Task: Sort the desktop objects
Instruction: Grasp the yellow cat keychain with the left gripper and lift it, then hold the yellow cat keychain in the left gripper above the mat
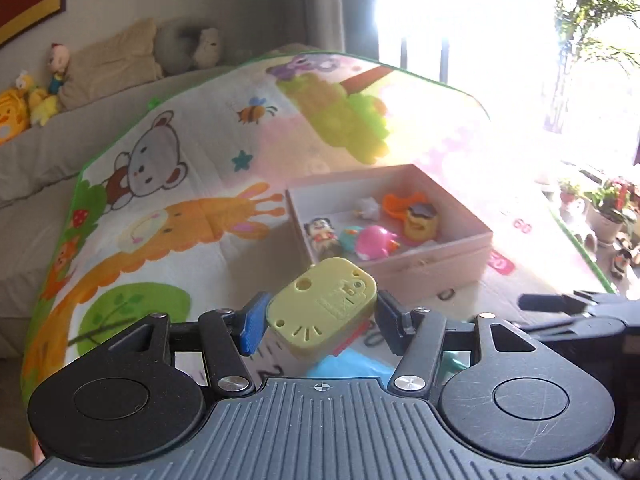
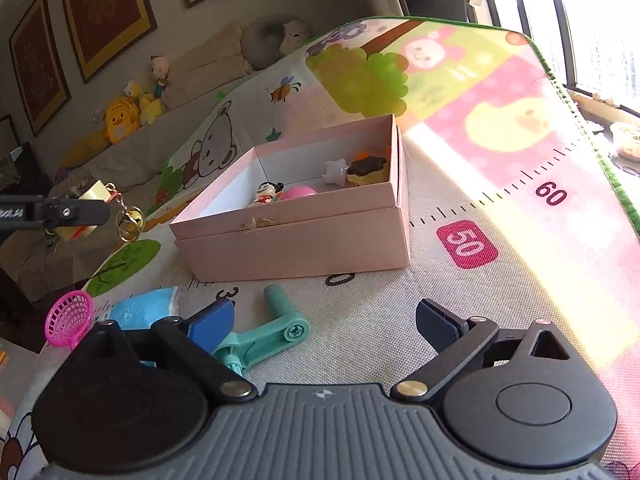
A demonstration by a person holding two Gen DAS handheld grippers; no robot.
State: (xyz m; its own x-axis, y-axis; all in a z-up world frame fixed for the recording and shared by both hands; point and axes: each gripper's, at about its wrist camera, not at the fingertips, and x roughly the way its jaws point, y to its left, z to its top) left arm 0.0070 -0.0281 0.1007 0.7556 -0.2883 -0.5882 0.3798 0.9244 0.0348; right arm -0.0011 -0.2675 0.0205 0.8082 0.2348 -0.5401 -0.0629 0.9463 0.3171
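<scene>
Left gripper (image 1: 320,322) clamped on yellow toy (image 1: 322,312), held above play mat (image 1: 168,240), short of pink box (image 1: 436,260). Gold bell (image 2: 130,220) dangles off toy (visible from right wrist). Right gripper (image 2: 324,326) spread wide, nothing between pads, hovering over teal crank (image 2: 266,336). Box holds doll (image 2: 266,196), pink ball (image 2: 298,192), perhaps pudding-shaped toy (image 2: 366,170); glare blurs rest.

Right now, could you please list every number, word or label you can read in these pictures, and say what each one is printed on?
"50": white on a red patch of the play mat.
"60": dark red beside the mat's ruler marks.
Other ruler digits near the pink box: partly hidden, not readable.
Raised marks on the yellow toy in the left gripper: unreadable.
</scene>
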